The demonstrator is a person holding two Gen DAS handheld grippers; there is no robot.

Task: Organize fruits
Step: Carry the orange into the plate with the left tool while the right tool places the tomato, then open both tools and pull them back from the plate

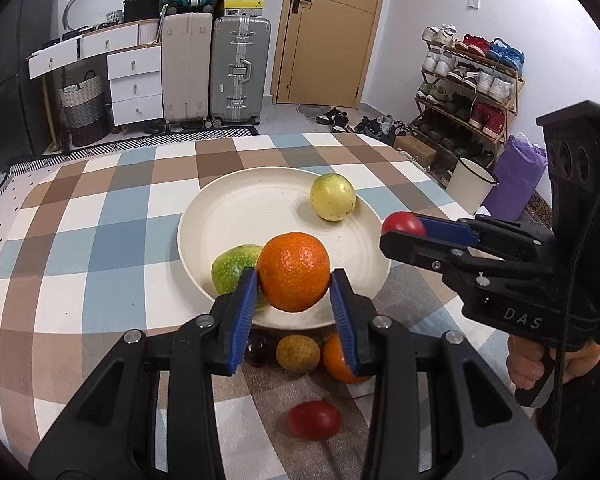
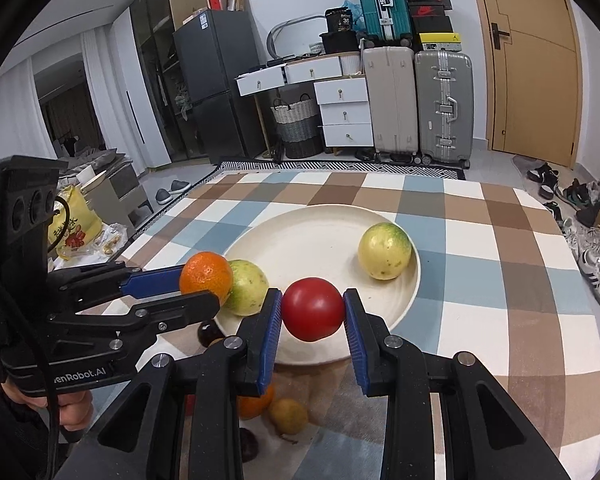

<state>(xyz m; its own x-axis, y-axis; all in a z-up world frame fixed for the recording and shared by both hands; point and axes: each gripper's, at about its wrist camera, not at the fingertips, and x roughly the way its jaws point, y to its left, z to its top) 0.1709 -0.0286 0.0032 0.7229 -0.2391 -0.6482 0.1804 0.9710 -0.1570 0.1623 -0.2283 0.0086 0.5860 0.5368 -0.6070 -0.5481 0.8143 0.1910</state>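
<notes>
A cream plate (image 1: 260, 216) (image 2: 324, 240) sits on the checked tablecloth. It holds a green guava (image 1: 230, 266) (image 2: 246, 288) near its front edge and a yellow-green guava (image 1: 333, 197) (image 2: 385, 251) at the back. My left gripper (image 1: 296, 292) (image 2: 204, 286) is shut on an orange (image 1: 293, 271) (image 2: 206, 278), held above the plate's near rim. My right gripper (image 2: 312, 314) (image 1: 400, 228) is shut on a red tomato (image 2: 313, 314) (image 1: 403, 223), held above the plate's right rim.
On the cloth in front of the plate lie a second orange (image 1: 340, 360) (image 2: 254, 404), a brownish-yellow fruit (image 1: 298, 353) (image 2: 289, 416), a dark purple fruit (image 1: 258, 346) (image 2: 209, 333) and another red tomato (image 1: 314, 420). Suitcases, drawers and a shoe rack stand beyond the table.
</notes>
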